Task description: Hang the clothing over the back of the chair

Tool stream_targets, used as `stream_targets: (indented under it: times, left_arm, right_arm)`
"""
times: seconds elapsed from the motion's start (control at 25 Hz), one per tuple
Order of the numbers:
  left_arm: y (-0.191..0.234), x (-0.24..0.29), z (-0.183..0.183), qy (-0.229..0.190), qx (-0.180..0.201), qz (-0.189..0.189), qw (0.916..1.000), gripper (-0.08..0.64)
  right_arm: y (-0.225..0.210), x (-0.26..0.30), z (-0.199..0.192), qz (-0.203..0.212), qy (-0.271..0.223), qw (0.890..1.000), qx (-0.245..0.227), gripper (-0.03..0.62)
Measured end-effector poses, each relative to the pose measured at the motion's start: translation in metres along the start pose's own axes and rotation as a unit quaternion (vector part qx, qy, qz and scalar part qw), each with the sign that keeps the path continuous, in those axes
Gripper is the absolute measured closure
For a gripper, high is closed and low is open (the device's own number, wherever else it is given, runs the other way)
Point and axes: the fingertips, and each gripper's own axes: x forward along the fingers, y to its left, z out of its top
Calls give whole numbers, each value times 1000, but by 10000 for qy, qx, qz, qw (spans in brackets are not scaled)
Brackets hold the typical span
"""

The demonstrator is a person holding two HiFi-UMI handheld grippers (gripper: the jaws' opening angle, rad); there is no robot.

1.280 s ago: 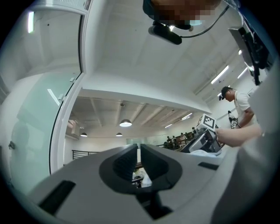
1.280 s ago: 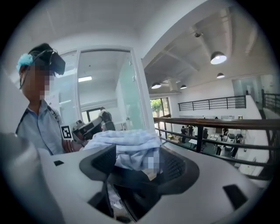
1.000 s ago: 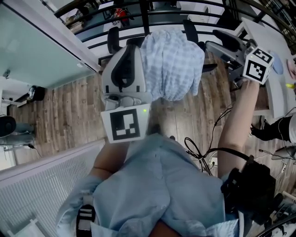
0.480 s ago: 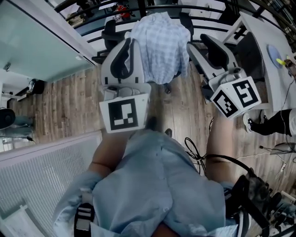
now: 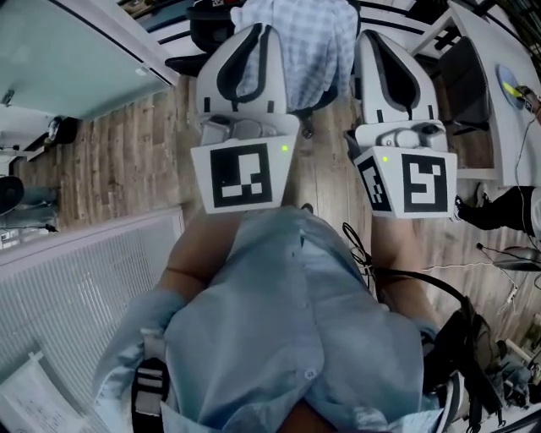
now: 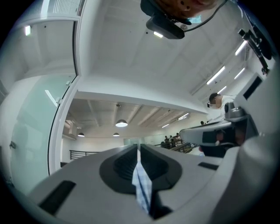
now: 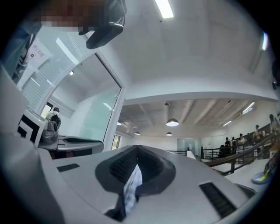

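A light blue checked shirt (image 5: 311,42) hangs between my two grippers at the top of the head view, bunched over a black chair (image 5: 210,15) that it mostly hides. My left gripper (image 5: 264,32) is shut on the shirt's left side, and a fold of checked cloth (image 6: 142,188) shows pinched between its jaws (image 6: 139,148). My right gripper (image 5: 372,41) is shut on the shirt's right side, with cloth (image 7: 131,188) caught between its jaws (image 7: 137,149). Both grippers point a little upward, side by side.
A white desk (image 5: 507,135) with a blue plate (image 5: 505,84) stands at the right, and another person's legs (image 5: 507,216) are beside it. Cables (image 5: 363,249) lie on the wood floor. A glass wall (image 5: 68,59) runs along the left. A black bag (image 5: 465,338) hangs at my right hip.
My right gripper has swung in from the desk side to the shirt and shut on it. The left gripper, still holding the shirt, has shifted, and both now stand side by side.
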Motion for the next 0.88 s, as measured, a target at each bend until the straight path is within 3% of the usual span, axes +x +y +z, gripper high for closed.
stream_targets:
  times: [0.88]
  left_arm:
    - [5,0,4,-98,-111,57,9999,531]
  right_arm:
    - [18,4,-5,76,33,9999,-103,580]
